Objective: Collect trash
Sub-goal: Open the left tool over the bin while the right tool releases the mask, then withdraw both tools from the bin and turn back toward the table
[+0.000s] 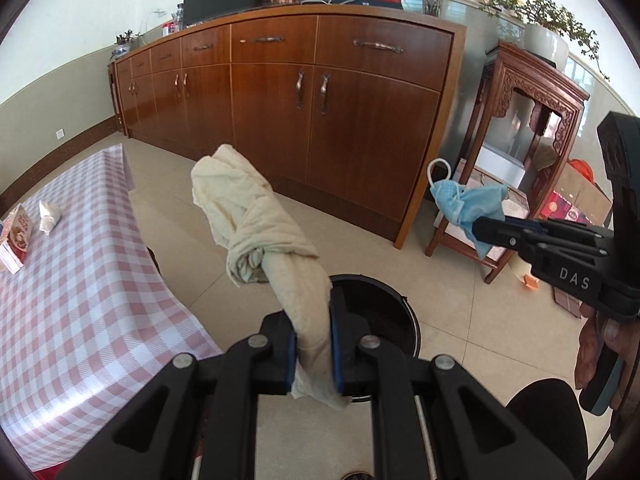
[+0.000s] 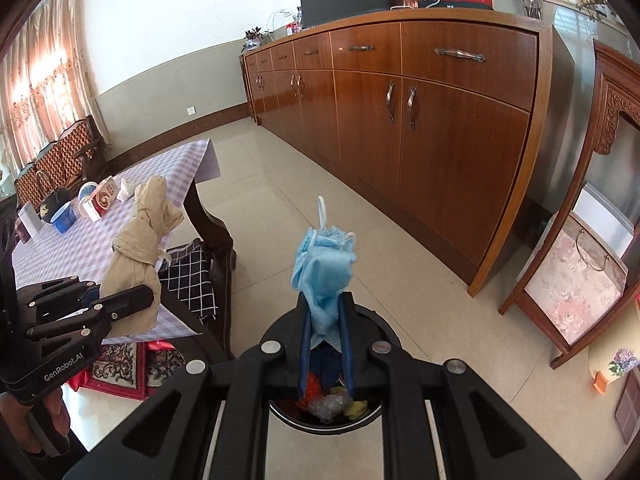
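My left gripper (image 1: 313, 344) is shut on a crumpled cream paper towel (image 1: 256, 224), held above the round black trash bin (image 1: 408, 320) on the floor. My right gripper (image 2: 326, 340) is shut on a blue face mask (image 2: 324, 264), held over the same bin (image 2: 380, 332), which holds several pieces of trash. In the left wrist view the right gripper (image 1: 486, 228) with the mask (image 1: 468, 200) is at the right. In the right wrist view the left gripper (image 2: 132, 298) with the towel (image 2: 140, 248) is at the left. A white crumpled tissue (image 1: 50, 216) lies on the table.
A table with a pink checked cloth (image 1: 80, 300) stands at the left, with a snack box (image 1: 18, 240) on it. A long wooden sideboard (image 1: 320, 112) runs along the back. A carved wooden stand (image 1: 528, 152) is at the right. A chair with a checked cushion (image 2: 196, 276) stands by the table.
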`<act>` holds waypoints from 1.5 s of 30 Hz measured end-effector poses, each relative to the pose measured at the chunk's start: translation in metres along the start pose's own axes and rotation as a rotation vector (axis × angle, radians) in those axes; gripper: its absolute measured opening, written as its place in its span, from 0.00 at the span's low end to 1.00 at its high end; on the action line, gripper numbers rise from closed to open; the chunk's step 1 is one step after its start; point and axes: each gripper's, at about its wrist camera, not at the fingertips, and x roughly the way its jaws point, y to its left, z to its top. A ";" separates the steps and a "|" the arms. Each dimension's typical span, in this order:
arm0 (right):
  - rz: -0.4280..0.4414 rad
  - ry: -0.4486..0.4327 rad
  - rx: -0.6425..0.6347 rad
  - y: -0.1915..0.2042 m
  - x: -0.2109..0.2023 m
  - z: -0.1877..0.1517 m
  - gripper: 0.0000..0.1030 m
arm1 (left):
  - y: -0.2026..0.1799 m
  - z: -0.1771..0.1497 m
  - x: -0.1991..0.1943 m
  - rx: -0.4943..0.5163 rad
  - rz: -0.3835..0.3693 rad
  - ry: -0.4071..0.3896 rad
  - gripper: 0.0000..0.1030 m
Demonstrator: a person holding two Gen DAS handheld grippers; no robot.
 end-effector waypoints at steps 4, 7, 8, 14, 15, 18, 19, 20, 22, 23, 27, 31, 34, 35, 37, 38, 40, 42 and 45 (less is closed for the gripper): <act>-0.003 0.054 -0.002 -0.011 0.017 -0.015 0.14 | -0.009 -0.011 0.025 0.014 -0.029 0.064 0.14; 0.002 0.094 -0.005 -0.016 0.029 -0.026 0.14 | -0.017 -0.019 0.043 0.026 -0.059 0.110 0.14; 0.008 0.115 -0.006 -0.019 0.036 -0.030 0.14 | -0.021 -0.020 0.049 0.032 -0.073 0.133 0.14; 0.037 0.304 -0.079 -0.025 0.096 -0.060 0.14 | -0.031 -0.042 0.095 0.053 -0.138 0.268 0.14; 0.031 0.318 -0.087 -0.026 0.102 -0.064 0.14 | -0.032 -0.045 0.100 0.054 -0.134 0.282 0.14; 0.029 0.352 -0.082 -0.034 0.119 -0.073 0.14 | -0.029 -0.050 0.118 0.031 -0.137 0.318 0.14; 0.028 0.360 -0.081 -0.036 0.124 -0.074 0.14 | -0.028 -0.051 0.123 0.021 -0.137 0.331 0.14; 0.032 0.370 -0.080 -0.038 0.130 -0.076 0.14 | -0.027 -0.053 0.129 0.012 -0.144 0.342 0.14; 0.039 0.388 -0.087 -0.041 0.142 -0.079 0.14 | -0.029 -0.055 0.140 0.012 -0.147 0.355 0.14; 0.026 0.396 -0.115 -0.038 0.148 -0.082 0.14 | -0.031 -0.056 0.145 0.021 -0.147 0.364 0.14; 0.048 0.446 -0.163 -0.030 0.172 -0.096 0.14 | -0.030 -0.061 0.161 0.035 -0.150 0.390 0.14; 0.019 0.456 -0.176 -0.038 0.186 -0.104 0.35 | -0.028 -0.065 0.177 0.033 -0.120 0.385 0.33; -0.058 0.440 -0.152 -0.049 0.186 -0.103 0.83 | -0.020 -0.074 0.178 0.029 0.006 0.367 0.83; -0.086 0.438 -0.148 -0.052 0.185 -0.102 0.84 | -0.016 -0.076 0.176 0.012 0.017 0.364 0.84; -0.128 0.447 -0.121 -0.063 0.185 -0.102 0.97 | -0.010 -0.079 0.171 -0.002 0.046 0.366 0.89; -0.140 0.454 -0.102 -0.067 0.184 -0.103 1.00 | -0.008 -0.080 0.168 -0.004 0.059 0.365 0.92; -0.167 0.459 -0.086 -0.072 0.182 -0.102 1.00 | -0.003 -0.083 0.161 -0.020 0.083 0.366 0.95; -0.192 0.432 -0.089 -0.071 0.175 -0.096 1.00 | 0.001 -0.084 0.153 -0.038 0.085 0.363 0.95; -0.207 0.382 -0.087 -0.065 0.162 -0.088 1.00 | 0.000 -0.080 0.140 -0.040 0.095 0.339 0.95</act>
